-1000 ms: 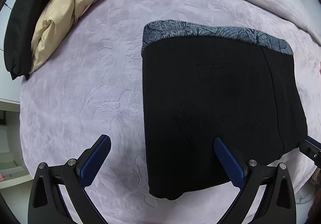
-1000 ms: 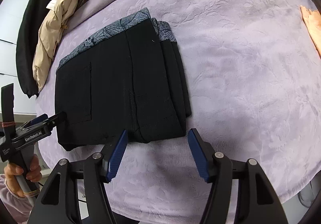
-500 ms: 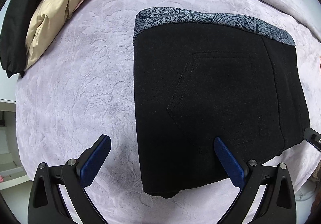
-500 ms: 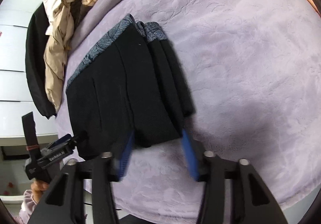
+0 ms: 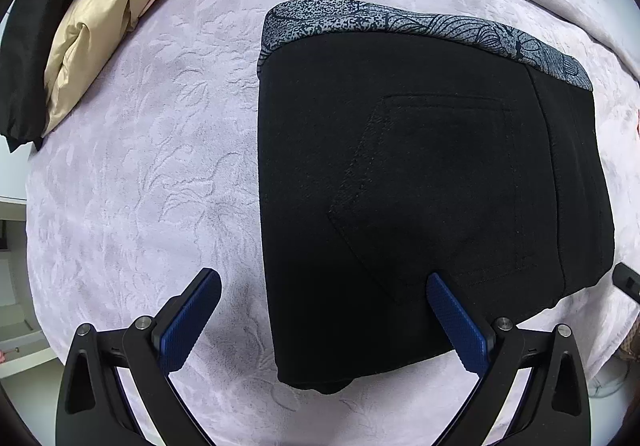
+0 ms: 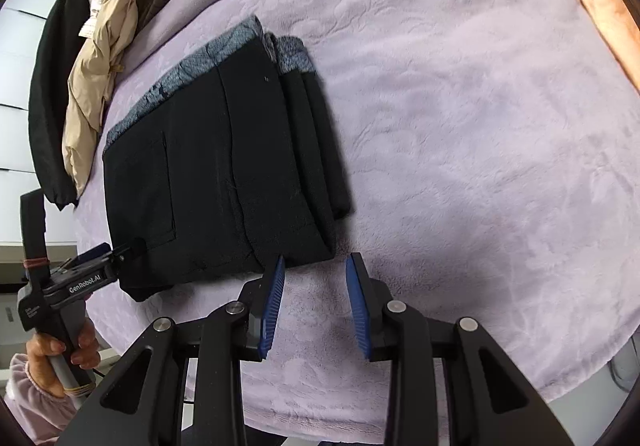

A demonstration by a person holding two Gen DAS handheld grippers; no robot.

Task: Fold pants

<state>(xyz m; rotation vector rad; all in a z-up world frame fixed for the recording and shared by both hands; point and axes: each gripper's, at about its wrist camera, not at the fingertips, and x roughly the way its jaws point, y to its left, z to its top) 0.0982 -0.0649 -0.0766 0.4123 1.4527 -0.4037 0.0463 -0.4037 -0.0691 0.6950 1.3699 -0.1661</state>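
Your folded black pants lie flat on the lavender bed cover, patterned grey lining showing along the far edge. Your left tongs stand spread wide, pointing down over the bundle's near corner, one pad over the fabric, the other over bare cover. Your right tongs have just been narrowing; a gap remains, nothing between them, just beside the pants' near edge.
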